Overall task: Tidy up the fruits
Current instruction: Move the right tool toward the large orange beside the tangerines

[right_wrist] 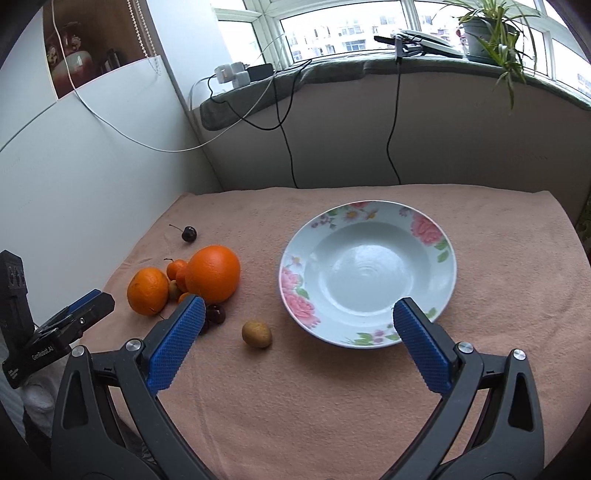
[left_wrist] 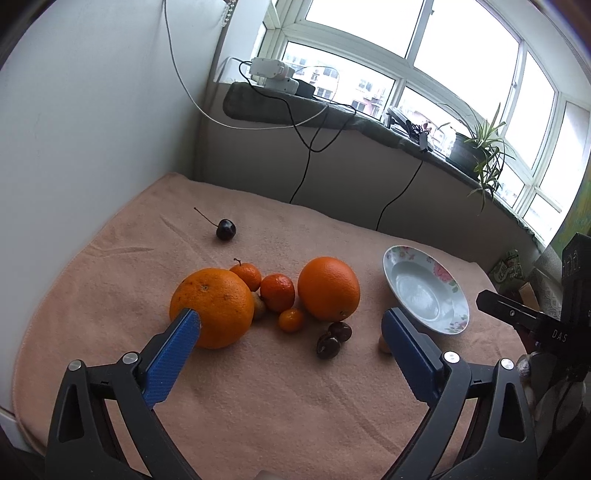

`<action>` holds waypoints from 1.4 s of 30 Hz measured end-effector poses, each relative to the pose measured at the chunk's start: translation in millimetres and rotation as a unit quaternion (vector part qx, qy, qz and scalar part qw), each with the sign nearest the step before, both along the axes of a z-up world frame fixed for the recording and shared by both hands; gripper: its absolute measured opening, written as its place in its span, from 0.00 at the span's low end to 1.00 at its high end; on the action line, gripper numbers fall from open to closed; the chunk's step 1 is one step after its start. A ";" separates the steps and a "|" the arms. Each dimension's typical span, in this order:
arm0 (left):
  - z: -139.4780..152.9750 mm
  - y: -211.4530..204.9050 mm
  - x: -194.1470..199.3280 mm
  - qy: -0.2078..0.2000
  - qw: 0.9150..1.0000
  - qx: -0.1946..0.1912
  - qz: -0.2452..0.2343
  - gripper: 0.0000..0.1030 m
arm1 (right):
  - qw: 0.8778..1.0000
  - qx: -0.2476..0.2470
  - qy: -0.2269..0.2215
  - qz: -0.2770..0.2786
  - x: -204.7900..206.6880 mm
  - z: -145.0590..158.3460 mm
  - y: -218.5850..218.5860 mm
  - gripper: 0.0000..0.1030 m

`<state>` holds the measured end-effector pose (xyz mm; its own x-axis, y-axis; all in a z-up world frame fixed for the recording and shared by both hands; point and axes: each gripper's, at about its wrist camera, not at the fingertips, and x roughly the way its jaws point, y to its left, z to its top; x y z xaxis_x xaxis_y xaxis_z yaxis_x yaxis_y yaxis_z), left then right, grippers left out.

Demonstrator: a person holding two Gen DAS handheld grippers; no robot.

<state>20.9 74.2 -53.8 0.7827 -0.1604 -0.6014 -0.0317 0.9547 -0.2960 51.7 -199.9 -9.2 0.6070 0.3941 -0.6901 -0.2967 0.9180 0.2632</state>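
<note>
In the left wrist view my left gripper (left_wrist: 291, 320) stands wide open above a cluster of fruit on the pink towel (left_wrist: 258, 398). Its left fingertip overlaps a large orange (left_wrist: 218, 299). Between the fingers lie a second orange (left_wrist: 328, 288), two mandarins (left_wrist: 277, 291), a kumquat (left_wrist: 291, 314) and dark cherries (left_wrist: 328, 341). A lone stemmed cherry (left_wrist: 225, 229) lies farther back. My right gripper (right_wrist: 298, 308) is open, with nothing held, over the near rim of the flowered plate (right_wrist: 424, 225). A small brown fruit (right_wrist: 256, 334) lies just left of the plate.
A white wall (left_wrist: 92, 129) borders the towel on the left. Behind it runs a low ledge (right_wrist: 369, 122) with hanging cables, a charger and a potted plant (right_wrist: 491, 26) under the window. The left gripper's body (right_wrist: 74, 321) shows at the left edge of the right wrist view.
</note>
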 end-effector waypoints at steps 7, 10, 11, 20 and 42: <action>-6.1 6.0 3.4 0.003 1.000 -0.020 -0.010 0.82 | 0.998 0.030 0.032 0.043 20.9 -6.0 25.5 1.00; -9.7 4.3 6.5 0.007 0.999 -0.029 -0.019 0.78 | 0.997 0.035 0.041 0.061 29.0 -7.5 34.4 1.00; -10.7 3.5 7.9 0.008 0.999 -0.031 -0.022 0.78 | 0.996 0.037 0.044 0.067 32.0 -8.0 37.1 1.00; -18.6 -8.6 26.1 0.016 0.998 -0.047 -0.050 0.73 | 0.991 0.031 0.058 0.121 54.4 -9.6 70.6 0.92; -33.0 -31.6 58.6 0.024 0.994 -0.062 -0.084 0.57 | 0.971 0.028 0.140 0.191 100.6 -41.9 120.4 0.73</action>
<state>79.5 42.6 -86.7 0.7093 -0.3626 -0.6045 0.1091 0.9037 -0.4141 152.3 -79.5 -51.1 0.2001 0.5953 -0.7782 -0.5219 0.7369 0.4296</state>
